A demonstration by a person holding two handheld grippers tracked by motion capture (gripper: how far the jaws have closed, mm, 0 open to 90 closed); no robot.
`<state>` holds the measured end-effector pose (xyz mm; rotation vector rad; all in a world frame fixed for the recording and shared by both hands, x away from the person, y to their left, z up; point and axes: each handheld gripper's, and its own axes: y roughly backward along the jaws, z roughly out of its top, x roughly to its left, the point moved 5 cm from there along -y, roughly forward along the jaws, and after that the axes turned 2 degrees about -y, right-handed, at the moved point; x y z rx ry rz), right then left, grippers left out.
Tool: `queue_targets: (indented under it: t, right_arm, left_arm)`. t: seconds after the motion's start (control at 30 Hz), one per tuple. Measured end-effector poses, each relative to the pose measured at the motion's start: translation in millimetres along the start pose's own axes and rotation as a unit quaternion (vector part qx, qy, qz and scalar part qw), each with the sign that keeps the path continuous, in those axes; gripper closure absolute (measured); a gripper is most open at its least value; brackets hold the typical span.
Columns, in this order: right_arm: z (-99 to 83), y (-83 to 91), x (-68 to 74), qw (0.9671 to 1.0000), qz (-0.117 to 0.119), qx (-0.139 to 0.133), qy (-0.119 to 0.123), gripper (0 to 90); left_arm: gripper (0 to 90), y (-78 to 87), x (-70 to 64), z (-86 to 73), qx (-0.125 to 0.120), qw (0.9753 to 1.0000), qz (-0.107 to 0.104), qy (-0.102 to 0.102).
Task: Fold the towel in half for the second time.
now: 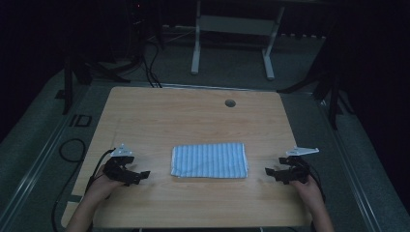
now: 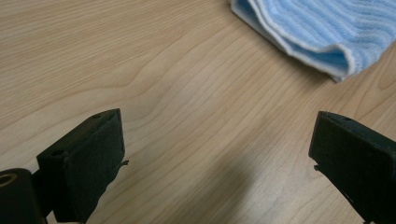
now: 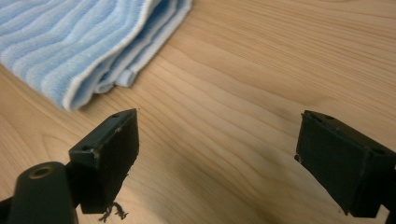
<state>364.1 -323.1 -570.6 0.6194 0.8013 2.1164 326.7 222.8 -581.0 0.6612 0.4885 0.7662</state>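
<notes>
A folded blue-and-white striped cloth (image 1: 210, 160) lies flat near the middle of the wooden table (image 1: 193, 116). My left gripper (image 1: 143, 175) rests low on the table to the cloth's left, open and holding nothing. My right gripper (image 1: 268, 172) sits to the cloth's right, open as well. In the left gripper view the cloth's folded corner (image 2: 322, 32) lies beyond the spread jaws, which frame bare wood around my left gripper (image 2: 217, 154). In the right gripper view the cloth's layered edge (image 3: 79, 46) lies ahead and to the left of my right gripper (image 3: 217, 149).
A round cable hole (image 1: 230, 103) is in the table's far side. Beyond the table stands a white metal frame (image 1: 232, 43) on the floor, with black stands (image 1: 72, 77) and cables at both sides. Bare wood surrounds the cloth.
</notes>
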Motion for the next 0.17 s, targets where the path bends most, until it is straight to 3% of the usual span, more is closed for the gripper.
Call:
queue_targets:
  t: [0.17]
  right_arm:
    - [-5.7,9.3,-5.9,0.9995,-0.006,-0.025,-0.02,13.5]
  left_arm:
    - [3.6,1.9,0.6,-1.0,-0.009,1.0,0.0,0.001]
